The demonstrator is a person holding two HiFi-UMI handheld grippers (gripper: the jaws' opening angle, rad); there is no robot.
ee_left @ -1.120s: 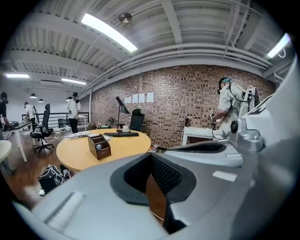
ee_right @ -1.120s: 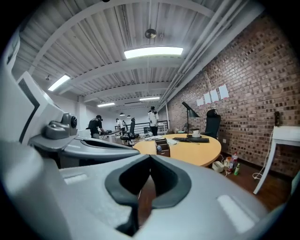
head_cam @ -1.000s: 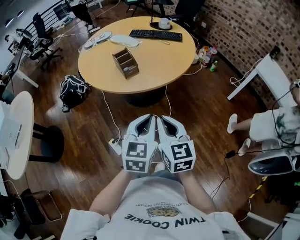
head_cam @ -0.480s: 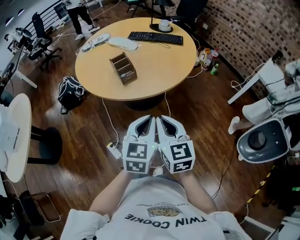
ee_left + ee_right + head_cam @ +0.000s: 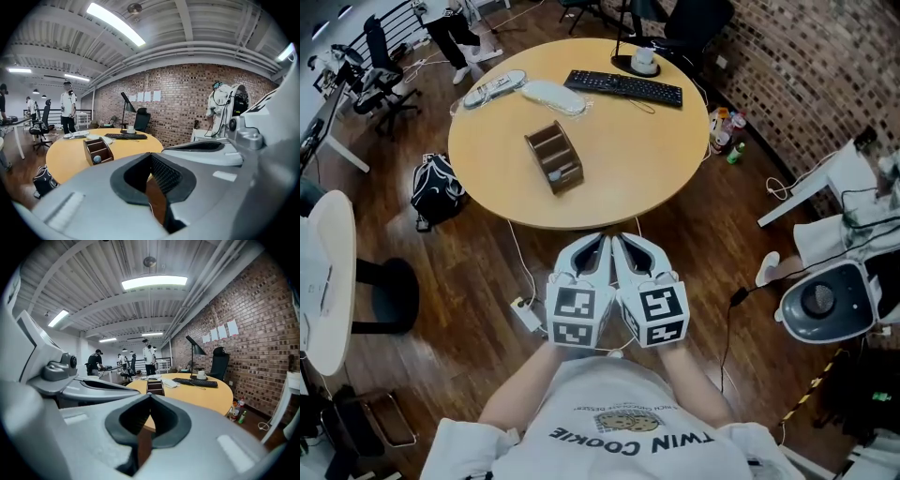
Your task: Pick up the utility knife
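Brown organizer (image 5: 554,157) on round table (image 5: 628,141), small pale item (image 5: 96,159) inside; left gripper (image 5: 597,238) and right gripper (image 5: 620,238), jaws clenched, empty.

Overhead fluorescent strips (image 5: 115,23) are lighting the room brightly and evenly; one panel (image 5: 153,282) is blooming white in the right gripper view. The wooden floor (image 5: 487,272) is showing soft sheen in the head view. Both gripper views are bowing heavily toward black vignetted corners. The left gripper (image 5: 151,159) and right gripper (image 5: 150,397) are rendering soft at close range.
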